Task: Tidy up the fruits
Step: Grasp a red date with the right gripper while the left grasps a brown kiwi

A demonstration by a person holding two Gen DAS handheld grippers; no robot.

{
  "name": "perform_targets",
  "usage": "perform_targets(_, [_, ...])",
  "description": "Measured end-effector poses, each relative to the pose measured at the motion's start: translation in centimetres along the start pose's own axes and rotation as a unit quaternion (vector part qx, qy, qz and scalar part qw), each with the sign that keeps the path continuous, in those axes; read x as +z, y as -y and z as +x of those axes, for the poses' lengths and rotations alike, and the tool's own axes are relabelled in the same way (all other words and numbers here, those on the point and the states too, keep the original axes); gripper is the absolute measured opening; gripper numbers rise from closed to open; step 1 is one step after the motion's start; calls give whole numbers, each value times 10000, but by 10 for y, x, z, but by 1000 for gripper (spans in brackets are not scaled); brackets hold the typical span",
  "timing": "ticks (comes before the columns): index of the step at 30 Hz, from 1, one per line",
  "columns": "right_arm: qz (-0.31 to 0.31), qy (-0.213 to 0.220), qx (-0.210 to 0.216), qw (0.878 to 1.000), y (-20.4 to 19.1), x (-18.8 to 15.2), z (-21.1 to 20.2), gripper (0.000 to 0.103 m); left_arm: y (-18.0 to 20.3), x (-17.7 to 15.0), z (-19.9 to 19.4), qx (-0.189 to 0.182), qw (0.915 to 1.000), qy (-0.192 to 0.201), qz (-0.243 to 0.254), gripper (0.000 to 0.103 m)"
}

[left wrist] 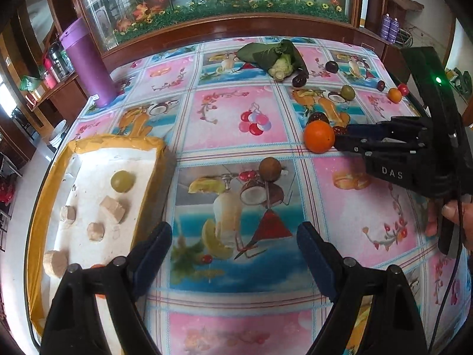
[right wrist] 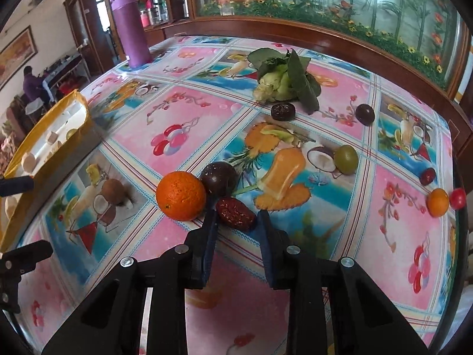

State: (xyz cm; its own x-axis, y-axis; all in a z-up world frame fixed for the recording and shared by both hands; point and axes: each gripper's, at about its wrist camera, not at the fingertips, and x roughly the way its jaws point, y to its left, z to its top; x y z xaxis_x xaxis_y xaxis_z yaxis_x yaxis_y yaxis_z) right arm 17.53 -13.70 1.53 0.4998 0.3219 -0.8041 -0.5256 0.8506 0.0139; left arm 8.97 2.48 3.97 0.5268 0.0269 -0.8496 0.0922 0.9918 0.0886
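Two blue-padded fingers of the right gripper (right wrist: 236, 219) straddle the wrinkled dark-red date (right wrist: 235, 213), part-open, not yet clamped; its long axis lies crosswise, the large orange (right wrist: 181, 195) touching left. The left gripper (left wrist: 233, 236) hovers wide open, empty.

Right tongs (right wrist: 237, 217) astride red date (right wrist: 235, 213)

Two oranges (right wrist: 181, 195) (right wrist: 437, 202) (two green grapes (right wrist: 346, 159) (left wrist: 122, 181))

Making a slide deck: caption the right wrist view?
Open right gripper straddles a wrinkled dark-red date beside a large orange on the fruit-print tablecloth.
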Motion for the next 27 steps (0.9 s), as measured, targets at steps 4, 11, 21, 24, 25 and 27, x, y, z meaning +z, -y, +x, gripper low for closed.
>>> perform_targets(4, [98,113,-6,9999,5,-4,-8,26,5,15,14,-153,9998,3,-114,88])
perform_targets(11, [288,169,108,9994,11,-24,-32,27,5,30,41,-386,9987,29,-330,73])
perform_targets(21, [580,219,116,9980,11,-44,-54,27,4,23,40,-739,9960,97,-493,24])
perform_targets(24, [631,266,147,9975,6,-51,-63,27,5,10,26,-774,9956,97,-516,24])
perform_targets(25, [623,285,132,9976,3,-54,-67,27,6,5,21,-786,9956,94,-502,24])
perform_targets(27, [615,305,129,9976,-3,-59,-73,27,9,-7,10,-811,9955,93,-481,24])
